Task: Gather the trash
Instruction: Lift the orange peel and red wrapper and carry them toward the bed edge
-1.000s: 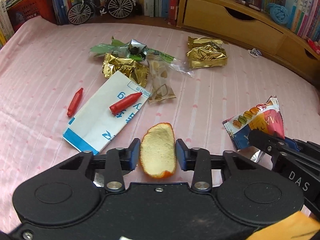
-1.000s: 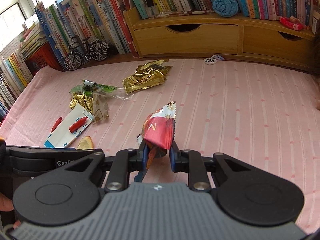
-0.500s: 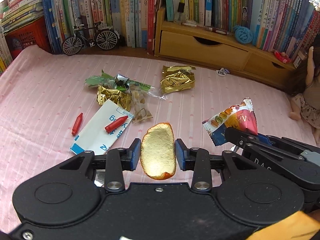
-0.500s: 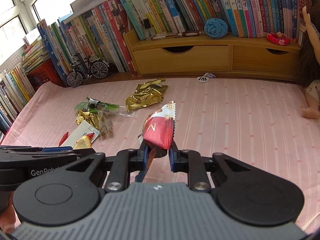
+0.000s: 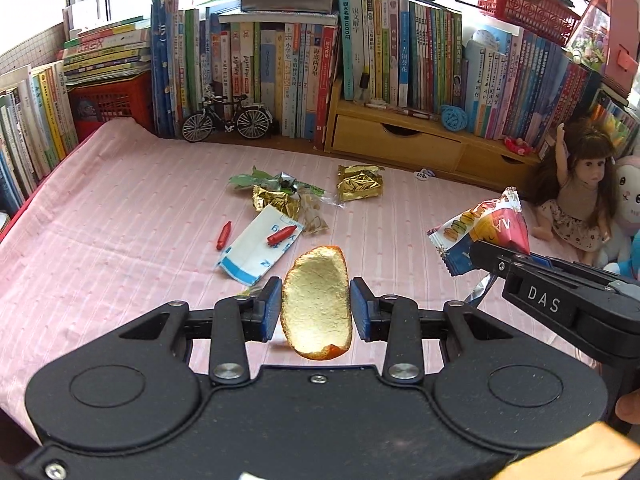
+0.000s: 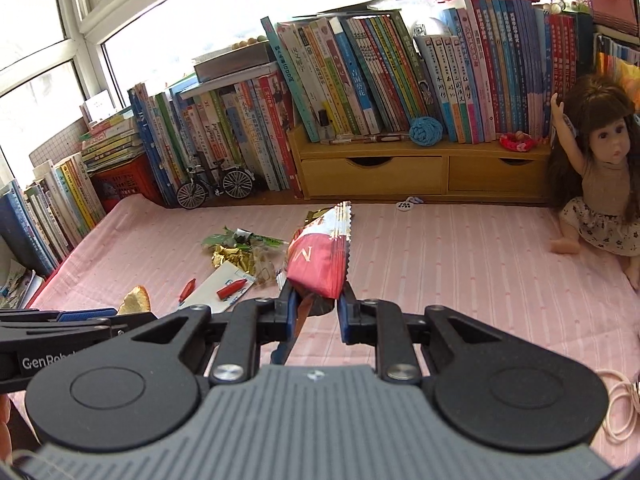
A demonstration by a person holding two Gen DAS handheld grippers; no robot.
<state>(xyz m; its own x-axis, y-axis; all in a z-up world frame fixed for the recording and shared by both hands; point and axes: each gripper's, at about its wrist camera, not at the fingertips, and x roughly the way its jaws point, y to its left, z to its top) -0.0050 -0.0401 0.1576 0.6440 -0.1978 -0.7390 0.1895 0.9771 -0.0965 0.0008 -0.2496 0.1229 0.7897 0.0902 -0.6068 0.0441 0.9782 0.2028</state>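
We hold trash in both grippers, lifted above the pink bedsheet (image 5: 120,216).

Our left gripper (image 5: 316,310) is clamped on an orange peel (image 5: 318,304); our right gripper (image 6: 316,310) pinches a red snack wrapper (image 6: 320,260). Wide free sheet lies to the right, until the doll (image 6: 600,184). More wrappers (image 5: 280,196) remain near the bookshelf edge.

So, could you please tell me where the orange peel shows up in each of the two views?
Left wrist view: the orange peel sits bottom centre, held between the left gripper's fingers.
Right wrist view: the peel's tip shows at lower left, above the other gripper's arm.
Shared landmark: the toy bicycle by the books.
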